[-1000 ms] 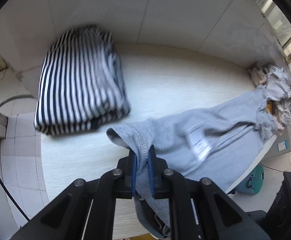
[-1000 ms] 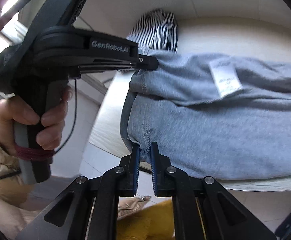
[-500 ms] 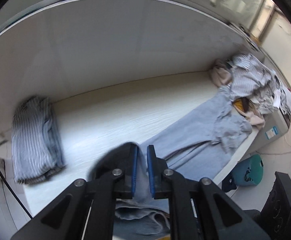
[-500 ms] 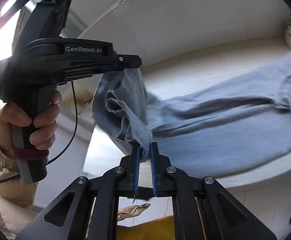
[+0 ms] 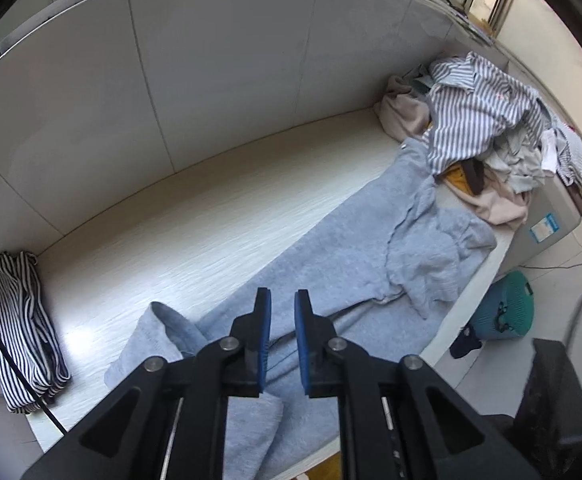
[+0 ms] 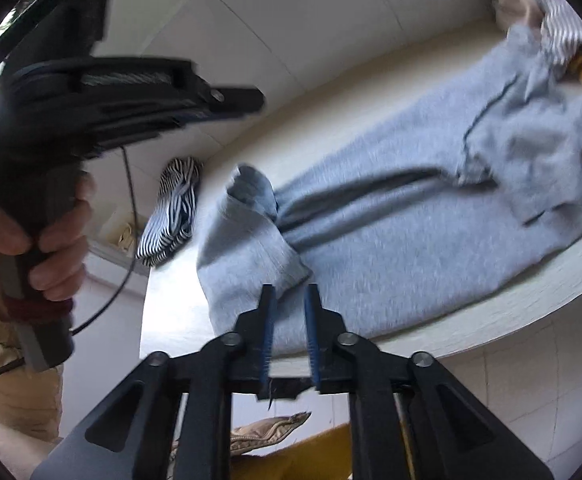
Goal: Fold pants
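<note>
Two black claws, left gripper [image 5: 282,312] and right gripper [image 6: 290,312], jaws opening, nothing clamped; soft limp grey jersey pants [image 5: 343,252] drape easily, grab at folded waistband corners

The right wrist view is smeared by motion, so the grey pants [image 6: 391,240] lose their seams and the left hand-held gripper [image 6: 247,100] shows no gap between its fingers; the laundry pile [image 6: 559,28] is cut by the frame's edge; in the left wrist view the pants' near end [image 5: 251,432] is hidden behind the left hand-held gripper's arms; the label on the box [image 5: 545,228] is too small to read.
</note>
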Motion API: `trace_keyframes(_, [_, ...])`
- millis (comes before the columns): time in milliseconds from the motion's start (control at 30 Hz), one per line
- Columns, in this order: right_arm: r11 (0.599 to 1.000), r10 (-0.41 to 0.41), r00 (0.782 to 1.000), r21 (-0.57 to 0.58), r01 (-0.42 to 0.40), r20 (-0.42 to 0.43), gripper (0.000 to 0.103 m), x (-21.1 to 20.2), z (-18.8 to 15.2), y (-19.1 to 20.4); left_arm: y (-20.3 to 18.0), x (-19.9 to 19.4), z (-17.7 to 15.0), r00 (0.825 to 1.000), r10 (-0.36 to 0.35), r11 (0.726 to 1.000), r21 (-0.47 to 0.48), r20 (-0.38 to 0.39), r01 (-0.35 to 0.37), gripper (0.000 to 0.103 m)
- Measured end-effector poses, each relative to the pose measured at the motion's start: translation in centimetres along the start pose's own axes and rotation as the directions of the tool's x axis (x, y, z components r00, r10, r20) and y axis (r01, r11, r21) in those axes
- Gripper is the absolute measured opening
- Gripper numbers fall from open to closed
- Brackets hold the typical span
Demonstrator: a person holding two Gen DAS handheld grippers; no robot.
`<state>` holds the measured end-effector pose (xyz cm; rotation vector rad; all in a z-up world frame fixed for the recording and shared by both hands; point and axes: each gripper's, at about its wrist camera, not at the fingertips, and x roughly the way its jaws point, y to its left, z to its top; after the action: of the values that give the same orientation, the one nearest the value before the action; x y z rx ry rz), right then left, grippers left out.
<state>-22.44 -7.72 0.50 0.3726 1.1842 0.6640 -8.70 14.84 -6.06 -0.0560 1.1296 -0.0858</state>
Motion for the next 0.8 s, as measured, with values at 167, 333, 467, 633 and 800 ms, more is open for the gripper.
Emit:
trace_keyframes(167, [1.000,-0.004,0.998,-0.008,0.004,-0.062,0.031,2.7,-0.3,0.3,2.9,0.4,-1.0,0.998,0.051,0.998,-0.018,-0.040,-0.052,0.033])
trace_keyframes(333, [1.000,-0.025,0.996,0.011,0.026,-0.085,0.034,4.9,-0.4,1.3,7.4,0.6,-2.1,0.995,0.041,0.999,-0.019,-0.093,-0.043,0.042])
trace_keyframes(467, [0.995,-0.069,0.995,0.063,0.074,-0.066,0.034,5.7,-0.6,2.0,11.6,0.7,-2.5,0.991,0.000,1.000,0.021,-0.135,0.003,0.045])
trace_keyframes(633, [0.979,-0.117,0.993,0.164,0.121,-0.035,0.034,6.9,-1.0,2.9,14.3,1.7,-2.3,0.978,-0.047,0.989,0.126,-0.205,0.074,0.052])
trace_keyframes(800, [0.956,-0.176,0.984,0.232,0.179,-0.031,0.035,7.9,-1.4,3.4,15.0,3.9,-1.7,0.953,-0.109,0.964,0.203,-0.284,0.171,0.052])
